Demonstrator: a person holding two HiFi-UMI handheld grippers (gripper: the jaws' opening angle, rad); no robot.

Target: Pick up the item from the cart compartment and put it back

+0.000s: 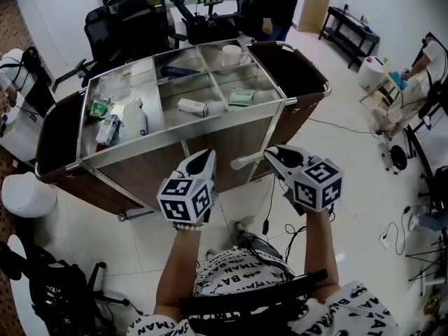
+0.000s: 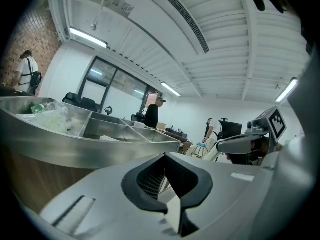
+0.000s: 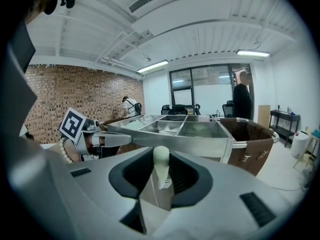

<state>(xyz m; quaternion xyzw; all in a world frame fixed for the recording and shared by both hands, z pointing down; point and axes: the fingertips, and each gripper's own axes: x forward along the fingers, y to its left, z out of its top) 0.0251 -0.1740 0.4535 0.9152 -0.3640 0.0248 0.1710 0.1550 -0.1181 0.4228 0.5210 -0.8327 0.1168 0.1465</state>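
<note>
The steel cart [image 1: 175, 143] stands in front of me, its top split into several compartments. My right gripper [image 1: 270, 157] hovers just off the cart's front edge, shut on a pale white tube [image 1: 246, 162] that sticks out to the left; in the right gripper view the tube [image 3: 160, 165] stands upright between the jaws. My left gripper [image 1: 203, 161] hangs beside it to the left, also below the front rim, jaws together and holding nothing. A white bottle [image 1: 192, 107] and a green box [image 1: 241, 97] lie in the middle compartments.
The left compartment [image 1: 112, 110] holds plastic bags and a green pack; a white mug [image 1: 231, 54] stands in the far compartment. Brown bags hang at both cart ends. Office chairs [image 1: 115, 23] stand behind, a white bin [image 1: 28, 194] at left, cables [image 1: 399, 222] on the floor at right.
</note>
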